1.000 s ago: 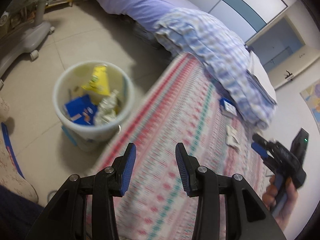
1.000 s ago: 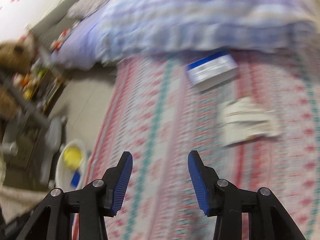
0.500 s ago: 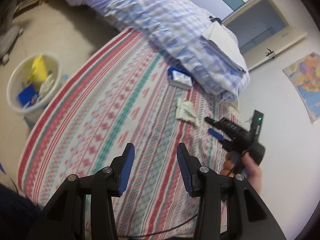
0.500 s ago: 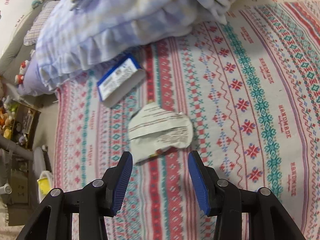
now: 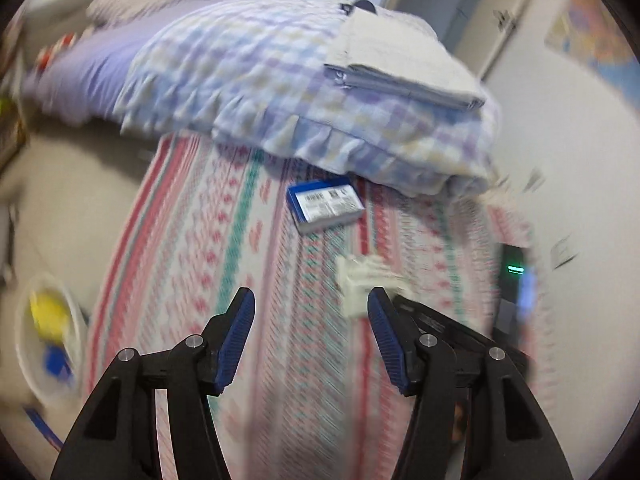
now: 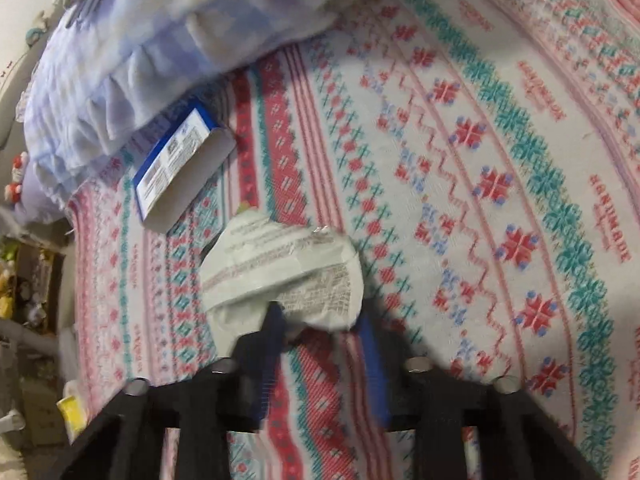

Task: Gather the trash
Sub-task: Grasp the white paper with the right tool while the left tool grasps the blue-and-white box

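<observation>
Lying at twelve o'clock, touching the parted right gripper (image 6: pixel 320 332), the crumpled wrapper (image 6: pixel 280 272) runs crosswise; the released left gripper (image 5: pixel 310 312) hangs farther off.

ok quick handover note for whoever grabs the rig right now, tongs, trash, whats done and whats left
Right tongs: open, fingers at the near edge of the crumpled white wrapper on the bedspread, not yet closed on it.
Left tongs: open, empty, hovering over the bedspread.
Blue and white box: lies on the bedspread beyond the wrapper, at the edge of the checked quilt.
Bin: on the floor left of the bed, already holding yellow and blue trash.
Done: some trash binned.
Left: close on the wrapper, bin it, then the box.
</observation>
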`<state>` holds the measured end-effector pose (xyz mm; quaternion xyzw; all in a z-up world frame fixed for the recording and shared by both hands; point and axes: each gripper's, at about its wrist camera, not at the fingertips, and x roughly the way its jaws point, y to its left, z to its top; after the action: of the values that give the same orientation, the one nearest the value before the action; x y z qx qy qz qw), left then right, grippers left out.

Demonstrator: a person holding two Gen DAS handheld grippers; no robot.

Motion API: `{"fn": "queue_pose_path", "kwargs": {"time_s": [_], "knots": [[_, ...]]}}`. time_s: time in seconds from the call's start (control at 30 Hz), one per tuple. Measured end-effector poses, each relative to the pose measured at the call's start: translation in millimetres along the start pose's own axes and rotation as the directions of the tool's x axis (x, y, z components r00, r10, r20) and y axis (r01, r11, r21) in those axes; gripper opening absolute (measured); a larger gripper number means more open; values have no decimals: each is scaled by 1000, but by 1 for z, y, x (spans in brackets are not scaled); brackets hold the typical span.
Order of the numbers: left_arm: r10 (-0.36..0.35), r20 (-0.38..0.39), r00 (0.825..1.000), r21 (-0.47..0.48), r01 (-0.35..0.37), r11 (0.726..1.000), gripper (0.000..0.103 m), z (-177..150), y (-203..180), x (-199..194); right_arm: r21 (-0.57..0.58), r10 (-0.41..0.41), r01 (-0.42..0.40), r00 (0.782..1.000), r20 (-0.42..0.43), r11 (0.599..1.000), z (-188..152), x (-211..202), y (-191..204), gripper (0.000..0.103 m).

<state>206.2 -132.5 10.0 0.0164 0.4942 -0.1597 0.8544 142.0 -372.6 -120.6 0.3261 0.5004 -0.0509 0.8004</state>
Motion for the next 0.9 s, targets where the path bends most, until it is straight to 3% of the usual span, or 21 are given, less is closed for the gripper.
{"fn": "queue_pose_path", "kwargs": {"time_s": [0.13,0.37,0.5,0.6,0.77,0.83,0.9], "knots": [[91,-17,996,112,-89,990,62,21,-1,48,-14,10,-10,1000,16,1000,1,0,0,18],[114,-33,993,268,-101,958,62,43,-17,110,-67,53,-49,997,60,997,2,-43,7,7],[175,-67,982,365,-140,921,62,47,-35,142,-92,57,-50,995,80,994,3,-62,5,7],[216,-98,971,380,-164,910,62,49,-39,159,-92,64,-56,993,94,994,4,-74,3,7],[274,-76,959,437,-215,873,61,49,-42,174,-108,86,-73,989,119,991,8,-94,4,7],[272,-84,959,409,-215,887,51,53,-36,176,-109,95,-82,988,121,991,8,-98,5,7],[244,-112,963,354,-191,916,17,58,-25,176,-110,100,-87,988,122,990,7,-101,5,7]]}}
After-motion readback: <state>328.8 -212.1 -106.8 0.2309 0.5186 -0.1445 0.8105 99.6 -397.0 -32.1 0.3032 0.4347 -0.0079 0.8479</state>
